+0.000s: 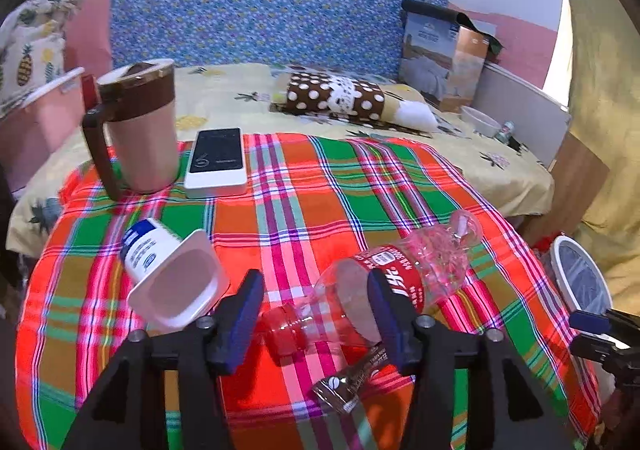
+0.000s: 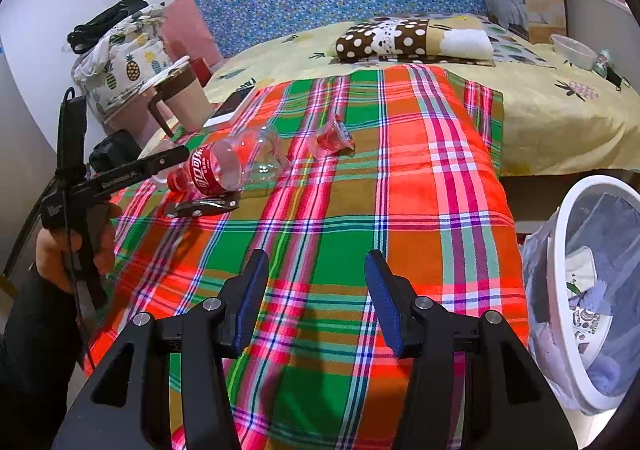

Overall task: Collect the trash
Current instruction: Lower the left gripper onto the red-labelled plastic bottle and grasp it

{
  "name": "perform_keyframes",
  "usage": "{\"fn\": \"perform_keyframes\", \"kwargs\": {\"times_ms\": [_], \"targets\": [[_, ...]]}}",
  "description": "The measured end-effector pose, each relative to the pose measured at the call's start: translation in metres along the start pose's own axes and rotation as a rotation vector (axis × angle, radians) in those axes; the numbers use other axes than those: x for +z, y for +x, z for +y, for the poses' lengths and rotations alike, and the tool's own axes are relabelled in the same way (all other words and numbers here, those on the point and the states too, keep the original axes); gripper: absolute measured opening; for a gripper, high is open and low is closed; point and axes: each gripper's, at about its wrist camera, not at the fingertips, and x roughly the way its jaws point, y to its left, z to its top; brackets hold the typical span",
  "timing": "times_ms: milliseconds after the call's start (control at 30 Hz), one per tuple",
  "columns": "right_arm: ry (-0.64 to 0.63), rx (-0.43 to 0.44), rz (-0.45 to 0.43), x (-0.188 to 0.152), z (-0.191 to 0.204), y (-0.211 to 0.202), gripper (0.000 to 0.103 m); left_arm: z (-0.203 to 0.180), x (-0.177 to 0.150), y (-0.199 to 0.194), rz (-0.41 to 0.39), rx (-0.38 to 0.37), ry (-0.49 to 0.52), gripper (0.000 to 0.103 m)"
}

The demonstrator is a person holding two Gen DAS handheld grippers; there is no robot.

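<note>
An empty clear plastic bottle (image 1: 384, 282) with a red label lies on its side on the plaid cloth (image 1: 304, 194). My left gripper (image 1: 316, 310) is open, its jaws on either side of the bottle's neck end. A brown wrapper (image 1: 352, 382) lies just below the bottle. A white yogurt cup (image 1: 172, 278) lies tipped at the left. In the right wrist view the bottle (image 2: 224, 166), the wrapper (image 2: 204, 206) and a small clear plastic cup (image 2: 332, 138) show. My right gripper (image 2: 316, 298) is open and empty over the cloth.
A lidded mug (image 1: 140, 126) and a white device (image 1: 218, 162) stand at the cloth's far left. A white trash bin (image 2: 596, 290) with a liner and some trash stands on the floor at the right. A polka-dot pillow (image 1: 340, 98) and a box (image 1: 444, 58) lie on the bed behind.
</note>
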Motion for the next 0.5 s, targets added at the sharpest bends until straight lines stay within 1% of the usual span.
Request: {"fn": "perform_keyframes", "kwargs": {"times_ms": [100,267,333,433,500], "targets": [[0.011,0.001,0.007,-0.001,0.000,0.002,0.052,-0.001,-0.001,0.003,0.047,-0.081,0.038,0.054],[0.010,0.014,0.009,-0.002,0.002,0.002,0.052,-0.020,-0.015,0.004,0.091,-0.093,0.126,0.055],[0.008,0.018,0.007,-0.002,0.002,0.001,0.052,-0.028,-0.019,0.002,0.105,-0.125,0.139,0.055],[0.012,0.020,0.002,-0.003,0.000,-0.002,0.052,-0.045,-0.023,-0.005,0.104,-0.167,0.166,0.055],[0.017,0.021,-0.002,-0.003,-0.002,-0.003,0.052,-0.057,-0.025,-0.011,0.089,-0.179,0.183,0.055]]}}
